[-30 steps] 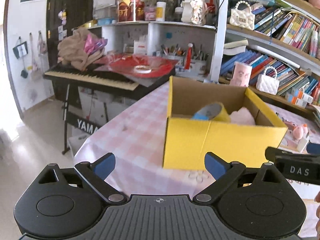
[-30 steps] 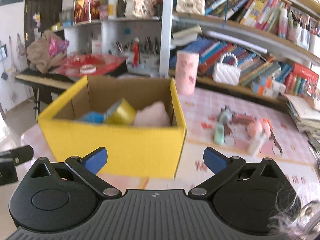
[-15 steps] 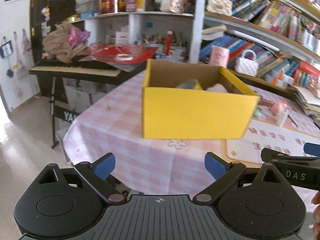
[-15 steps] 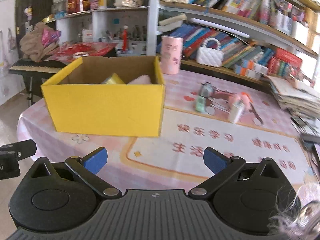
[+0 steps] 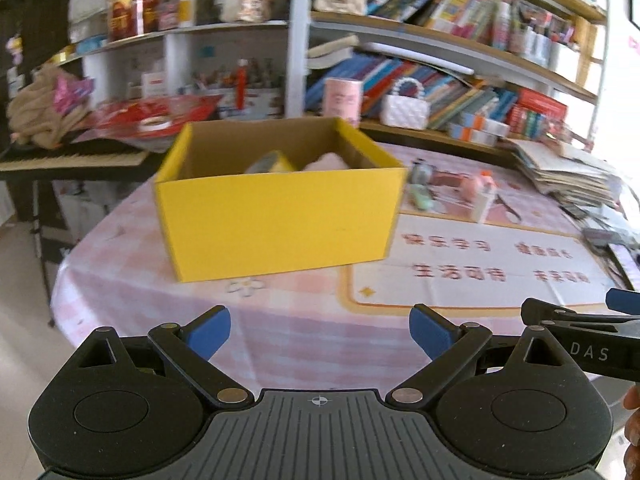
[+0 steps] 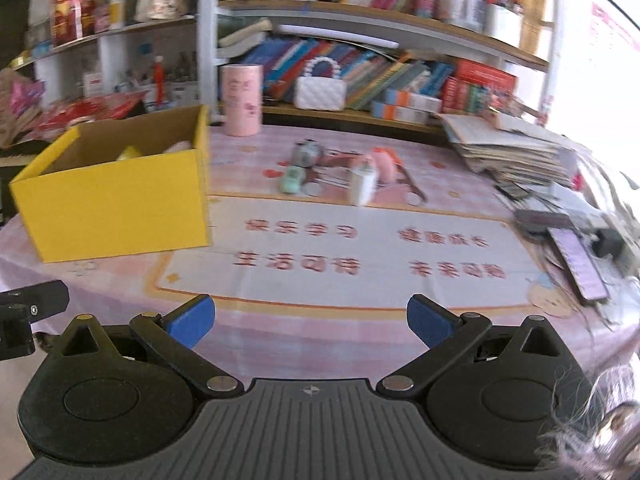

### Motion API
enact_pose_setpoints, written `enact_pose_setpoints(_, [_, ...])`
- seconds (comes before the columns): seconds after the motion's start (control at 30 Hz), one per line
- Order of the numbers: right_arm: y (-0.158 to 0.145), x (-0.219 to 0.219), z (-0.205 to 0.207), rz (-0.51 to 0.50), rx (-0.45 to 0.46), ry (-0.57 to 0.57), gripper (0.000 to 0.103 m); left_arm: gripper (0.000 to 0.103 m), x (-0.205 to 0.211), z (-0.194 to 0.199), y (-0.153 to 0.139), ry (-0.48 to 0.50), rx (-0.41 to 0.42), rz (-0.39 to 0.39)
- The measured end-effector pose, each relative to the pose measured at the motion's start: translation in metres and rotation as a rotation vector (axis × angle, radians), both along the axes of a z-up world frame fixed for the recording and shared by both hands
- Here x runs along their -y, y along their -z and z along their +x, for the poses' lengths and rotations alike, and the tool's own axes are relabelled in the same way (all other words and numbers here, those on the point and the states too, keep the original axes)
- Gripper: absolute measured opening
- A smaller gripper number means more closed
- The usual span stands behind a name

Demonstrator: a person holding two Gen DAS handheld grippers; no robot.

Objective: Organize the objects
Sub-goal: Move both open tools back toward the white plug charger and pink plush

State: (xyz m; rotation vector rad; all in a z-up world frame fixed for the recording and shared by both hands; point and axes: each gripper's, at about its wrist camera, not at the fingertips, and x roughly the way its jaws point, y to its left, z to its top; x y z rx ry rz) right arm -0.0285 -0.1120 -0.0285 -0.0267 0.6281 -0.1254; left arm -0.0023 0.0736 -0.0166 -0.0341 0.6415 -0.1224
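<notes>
An open yellow cardboard box stands on the pink checked tablecloth, holding a tape roll and something pale pink. Right of it, small items lie loose on the table: a green toy car, a white bottle, a pink toy and a grey object. My left gripper is open and empty, back from the table's near edge. My right gripper is open too, with nothing between its fingers. Its side shows at the right of the left wrist view.
A printed mat covers the table's middle. A pink cylinder and a white handbag stand at the back before bookshelves. Stacked papers and a phone lie at the right. A keyboard piano stands left.
Both grippers have pulled back from the box and swung right. The box now looks smaller and farther away, and more of the table and its loose items shows. Both stayed open.
</notes>
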Motion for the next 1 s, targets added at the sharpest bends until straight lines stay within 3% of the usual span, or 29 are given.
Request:
enact_pose_setpoints(0.5, [0.003, 0.053, -0.007, -0.006, -0.027, 0.165, 0.103, 0.098, 0.055, 0.026, 0.004, 0.153, -0.022, -0.009])
enact_pose_setpoints(1.0, [0.009, 0.092, 0.037, 0.003, -0.058, 0.155, 0.103, 0.098, 0.097, 0.071, 0.01, 0.149, -0.054, 0.004])
